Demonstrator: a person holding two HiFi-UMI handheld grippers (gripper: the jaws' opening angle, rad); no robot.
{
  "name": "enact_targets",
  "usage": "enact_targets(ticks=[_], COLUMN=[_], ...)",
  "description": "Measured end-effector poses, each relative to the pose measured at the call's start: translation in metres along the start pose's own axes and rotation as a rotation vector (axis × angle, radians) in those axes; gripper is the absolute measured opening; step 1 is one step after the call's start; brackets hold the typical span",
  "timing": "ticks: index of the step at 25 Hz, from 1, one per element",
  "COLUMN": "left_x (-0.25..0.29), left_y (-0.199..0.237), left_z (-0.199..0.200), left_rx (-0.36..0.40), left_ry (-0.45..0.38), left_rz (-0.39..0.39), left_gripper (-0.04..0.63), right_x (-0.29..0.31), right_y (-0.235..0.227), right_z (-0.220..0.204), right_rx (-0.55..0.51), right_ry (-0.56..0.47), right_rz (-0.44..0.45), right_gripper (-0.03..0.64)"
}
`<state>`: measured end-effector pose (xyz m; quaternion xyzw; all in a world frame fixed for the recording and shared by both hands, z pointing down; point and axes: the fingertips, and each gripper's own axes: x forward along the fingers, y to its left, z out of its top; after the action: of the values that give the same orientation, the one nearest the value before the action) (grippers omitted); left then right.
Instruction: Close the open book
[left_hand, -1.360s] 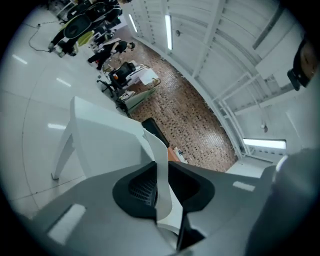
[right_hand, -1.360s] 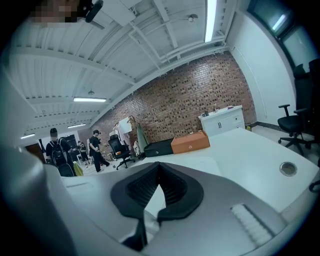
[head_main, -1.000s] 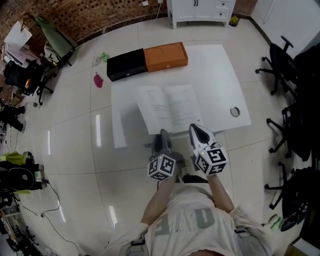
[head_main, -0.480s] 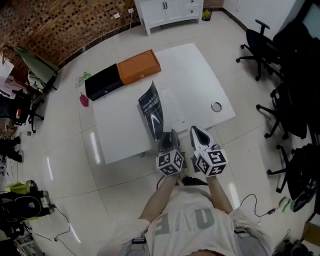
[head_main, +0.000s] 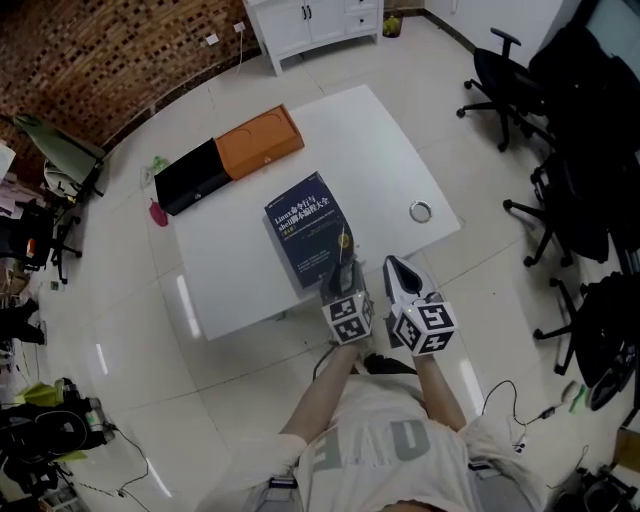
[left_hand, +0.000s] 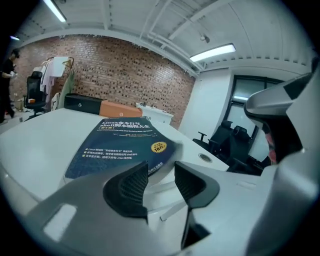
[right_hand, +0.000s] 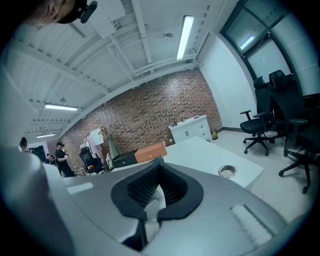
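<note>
Left gripper view: my left gripper (left_hand: 160, 176) has its jaws opening with nothing clamped between them, just short of the book (left_hand: 122, 145). The book lies closed, cover up, near the table's (head_main: 385, 140) front edge. My right gripper (right_hand: 156, 185) is clenched and empty.

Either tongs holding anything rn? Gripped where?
Nothing is held. The left tongs are opening on empty air, the closed book lying flat on the table just past them. The right tongs are shut and empty.
</note>
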<state>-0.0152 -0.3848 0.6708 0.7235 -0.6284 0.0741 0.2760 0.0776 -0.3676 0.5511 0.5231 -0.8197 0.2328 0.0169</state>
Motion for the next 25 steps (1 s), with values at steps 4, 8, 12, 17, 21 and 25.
enact_targets(ticks=[4, 8, 12, 17, 21, 25], left_x=[-0.008, -0.031, -0.068, -0.113, -0.141, -0.158], left_y=[-0.001, -0.008, 0.012, 0.038, 0.079, 0.113], left_z=[0.002, 0.038, 0.110, 0.178, 0.199, 0.197], left_rx=[-0.037, -0.090, -0.099, 0.219, 0.290, 0.261], left_ry=[-0.009, -0.134, -0.340, -0.507, -0.558, -0.552], left_rz=[-0.032, -0.073, -0.059, -0.022, 0.077, 0.154], left_gripper=[0.150, 0.141, 0.111, 0.031, 0.005, 0.006], right_x=[0.006, 0.014, 0.025, 0.041, 0.051, 0.059], right_y=[0.008, 0.017, 0.045, 0.096, 0.131, 0.156], right_z=[-0.001, 0.002, 0.015, 0.028, 0.033, 0.029], right_rx=[-0.006, -0.011, -0.012, -0.056, -0.088, -0.110], right_ry=[0.007, 0.002, -0.026, -0.038, -0.055, -0.043], right_rz=[0.024, 0.064, 0.141, 0.257, 0.304, 0.324], right_gripper=[0.005, 0.005, 0.005, 0.005, 0.005, 0.005])
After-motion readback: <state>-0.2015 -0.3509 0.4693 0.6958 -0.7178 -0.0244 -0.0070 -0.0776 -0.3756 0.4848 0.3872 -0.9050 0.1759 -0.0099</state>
